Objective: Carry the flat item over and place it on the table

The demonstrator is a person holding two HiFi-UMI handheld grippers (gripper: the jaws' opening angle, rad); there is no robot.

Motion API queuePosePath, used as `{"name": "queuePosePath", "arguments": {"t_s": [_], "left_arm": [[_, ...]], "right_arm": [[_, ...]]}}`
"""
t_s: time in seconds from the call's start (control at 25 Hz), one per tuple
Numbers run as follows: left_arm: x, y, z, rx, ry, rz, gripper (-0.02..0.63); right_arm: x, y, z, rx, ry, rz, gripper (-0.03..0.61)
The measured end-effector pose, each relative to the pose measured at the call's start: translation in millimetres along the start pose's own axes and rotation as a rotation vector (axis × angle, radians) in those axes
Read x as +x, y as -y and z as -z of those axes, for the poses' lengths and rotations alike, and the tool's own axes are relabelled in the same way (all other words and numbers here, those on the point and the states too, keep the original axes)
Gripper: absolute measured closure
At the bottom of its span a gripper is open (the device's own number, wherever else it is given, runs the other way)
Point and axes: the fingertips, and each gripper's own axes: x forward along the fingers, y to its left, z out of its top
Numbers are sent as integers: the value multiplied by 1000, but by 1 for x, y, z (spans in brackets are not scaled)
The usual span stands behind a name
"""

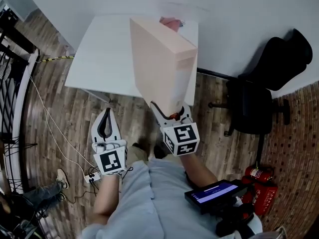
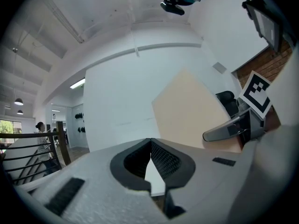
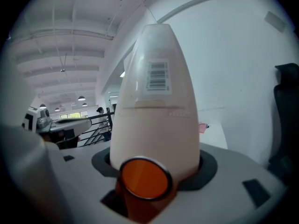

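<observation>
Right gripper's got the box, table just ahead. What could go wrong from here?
1. The right gripper clamps the flat box only at its lower end, so the tall part above may tip or slip out.
2. The left gripper is shut and apart from the box, so it gives no support.
3. A pink item lies at the far edge of the table, and the box might land on it.

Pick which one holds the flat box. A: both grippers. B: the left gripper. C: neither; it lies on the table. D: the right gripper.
D: the flat box stands clamped between the jaws of the right gripper, while the left gripper is shut and empty.
</observation>
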Motion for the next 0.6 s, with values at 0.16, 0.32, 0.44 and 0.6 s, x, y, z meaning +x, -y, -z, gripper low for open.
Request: {"name": "queuePosePath", "arguments": {"t_s": [0.16,0.32,0.44,0.6], "left_arm": [[18,-21,7,-20,1,-16,604],[41,-46,22,-34,-5,-22,604],[67,-69,33,-34,-3,-12,604],[110,-106,51,-42,-19,-1,604]], "right_arm": [[28,-4,-4,-10,-11,-8,282],[61,-10,-4,-18,-27,-6,282],[95,-14,-8,-19,-35,0,281],[152,-24,-17,-22,-44,0,281]]}}
